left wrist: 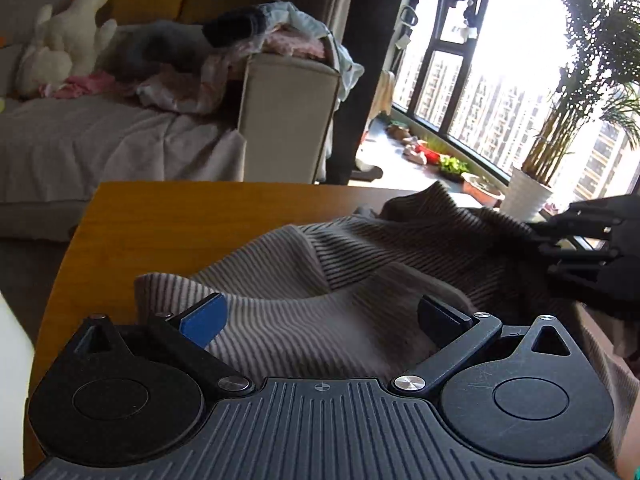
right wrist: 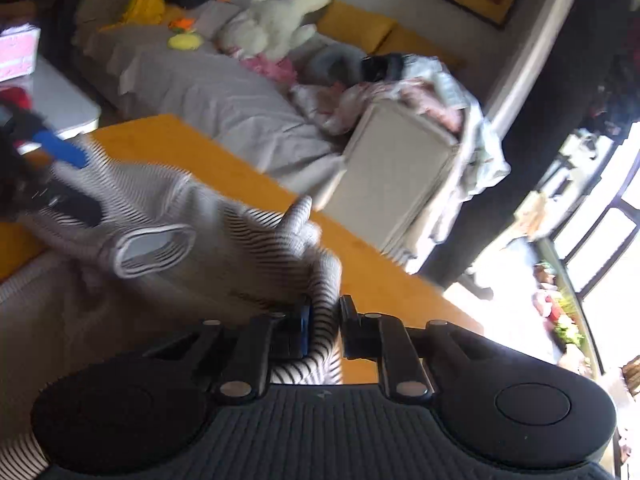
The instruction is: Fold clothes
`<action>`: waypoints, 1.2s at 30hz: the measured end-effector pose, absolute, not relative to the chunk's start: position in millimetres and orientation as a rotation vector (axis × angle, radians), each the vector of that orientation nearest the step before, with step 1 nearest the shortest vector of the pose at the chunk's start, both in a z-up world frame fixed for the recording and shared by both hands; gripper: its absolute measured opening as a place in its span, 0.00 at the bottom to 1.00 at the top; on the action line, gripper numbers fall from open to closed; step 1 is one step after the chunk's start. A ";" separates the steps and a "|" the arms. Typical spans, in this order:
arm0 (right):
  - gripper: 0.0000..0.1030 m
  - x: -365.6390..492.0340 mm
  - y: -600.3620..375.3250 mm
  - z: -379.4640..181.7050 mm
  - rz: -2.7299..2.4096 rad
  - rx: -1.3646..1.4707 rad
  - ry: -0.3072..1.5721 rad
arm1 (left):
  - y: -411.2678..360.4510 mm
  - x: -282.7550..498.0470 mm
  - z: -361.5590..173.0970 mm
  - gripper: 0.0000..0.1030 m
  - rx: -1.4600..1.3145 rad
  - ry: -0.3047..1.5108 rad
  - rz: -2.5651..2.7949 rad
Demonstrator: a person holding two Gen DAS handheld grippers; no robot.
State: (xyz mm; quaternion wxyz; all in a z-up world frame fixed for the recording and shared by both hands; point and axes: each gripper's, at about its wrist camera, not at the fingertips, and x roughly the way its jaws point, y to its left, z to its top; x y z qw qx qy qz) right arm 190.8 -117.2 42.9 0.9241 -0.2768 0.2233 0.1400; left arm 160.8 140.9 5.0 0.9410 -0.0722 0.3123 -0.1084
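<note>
Gripping a fold of the striped top, right tongs are clamped; left tongs gape directly over its near hem. Garment lies rumpled on the bench, long axis running between both tongs.

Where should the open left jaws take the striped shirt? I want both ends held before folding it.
Take the striped shirt at its near rounded edge on the table, coming in low from the left. That bunched edge lies between the left gripper jaws already, while the right gripper pinches the far end.
</note>
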 end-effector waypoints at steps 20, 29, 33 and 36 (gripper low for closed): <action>0.37 130.3 -197.8 57.8 0.431 -0.230 0.492 | 103.4 150.0 39.7 1.00 -0.229 0.548 -0.316; 0.61 39.5 -101.5 -6.2 0.809 -0.464 0.497 | 87.9 145.2 33.5 1.00 -0.284 0.525 -0.264; 0.61 43.3 -67.4 -24.4 0.771 -0.548 0.460 | 100.6 135.8 44.9 1.00 -0.226 0.502 -0.210; 0.11 60.0 -68.5 -20.7 0.720 -0.493 0.482 | 109.0 130.1 48.9 1.00 -0.201 0.500 -0.178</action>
